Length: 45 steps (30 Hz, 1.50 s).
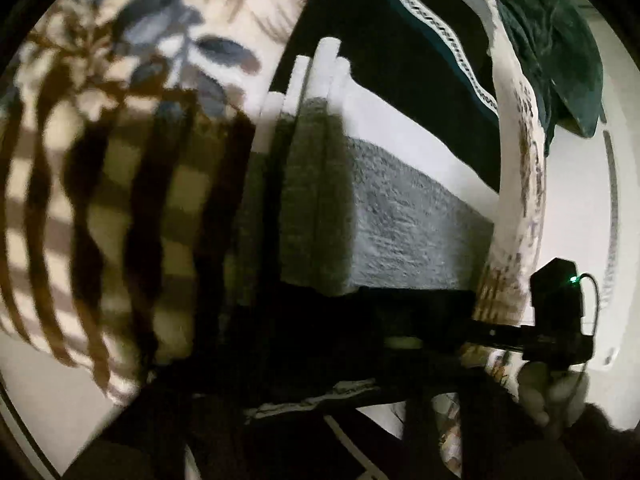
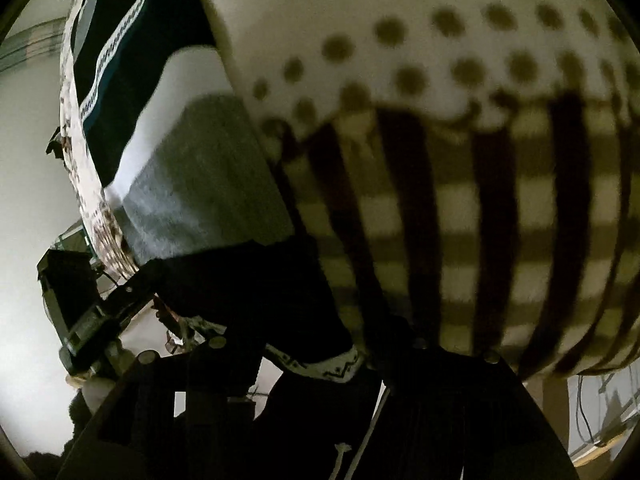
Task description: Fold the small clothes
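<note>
2 grippers work a dark garment (image 1: pixel 400 80) with a white patterned band: the left gripper (image 1: pixel 320 360) is closed tight, the right gripper (image 2: pixel 320 376) half parted around the band.

no readable text, label, brand, number or sign on any cloth or device in either view

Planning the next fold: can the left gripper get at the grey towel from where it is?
Probably yes: the grey towel lies uncovered just ahead of the left gripper. Its jaws are shut, though, and would need to open first.
</note>
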Each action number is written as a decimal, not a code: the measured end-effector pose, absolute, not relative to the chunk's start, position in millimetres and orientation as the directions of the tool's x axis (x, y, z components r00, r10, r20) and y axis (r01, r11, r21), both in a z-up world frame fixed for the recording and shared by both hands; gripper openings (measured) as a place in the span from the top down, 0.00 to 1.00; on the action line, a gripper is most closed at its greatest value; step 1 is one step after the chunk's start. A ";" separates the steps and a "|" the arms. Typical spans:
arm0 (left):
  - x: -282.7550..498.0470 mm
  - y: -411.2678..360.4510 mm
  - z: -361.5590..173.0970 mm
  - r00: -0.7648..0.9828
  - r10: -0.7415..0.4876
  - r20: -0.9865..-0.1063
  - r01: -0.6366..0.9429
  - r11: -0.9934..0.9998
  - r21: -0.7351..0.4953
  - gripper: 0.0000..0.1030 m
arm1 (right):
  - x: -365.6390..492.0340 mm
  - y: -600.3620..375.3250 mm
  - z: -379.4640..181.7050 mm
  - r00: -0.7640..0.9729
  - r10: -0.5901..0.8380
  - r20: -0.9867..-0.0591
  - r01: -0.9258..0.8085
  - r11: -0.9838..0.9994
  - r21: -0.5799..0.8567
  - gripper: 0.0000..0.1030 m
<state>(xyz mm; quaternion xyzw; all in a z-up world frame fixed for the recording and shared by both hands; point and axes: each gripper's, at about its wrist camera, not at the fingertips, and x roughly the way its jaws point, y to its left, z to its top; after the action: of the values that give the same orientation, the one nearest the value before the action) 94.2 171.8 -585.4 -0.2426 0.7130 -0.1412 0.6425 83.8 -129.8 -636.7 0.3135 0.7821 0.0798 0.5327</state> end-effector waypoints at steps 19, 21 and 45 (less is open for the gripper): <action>74.6 222.8 -591.8 -0.049 -0.570 -0.820 -0.270 0.798 -0.539 0.59 | 89.3 -64.8 -624.1 -0.300 0.502 -0.812 0.308 0.856 0.415 0.52; 68.6 232.0 -592.4 -0.054 -0.595 -0.802 -0.285 0.779 -0.559 0.48 | 84.2 -67.8 -625.0 -0.297 0.528 -0.795 0.323 0.840 0.437 0.51; 65.7 194.1 -595.7 -0.126 -0.590 -0.798 -0.212 0.802 -0.559 0.86 | 76.8 -34.0 -665.6 -0.332 0.670 -0.664 0.293 0.742 0.602 0.75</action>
<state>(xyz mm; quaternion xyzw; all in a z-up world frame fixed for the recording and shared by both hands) 65.7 194.1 -595.7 -0.2730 0.7337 -0.1570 0.6021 76.8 -34.0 -665.6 0.3036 0.7933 0.1915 0.4919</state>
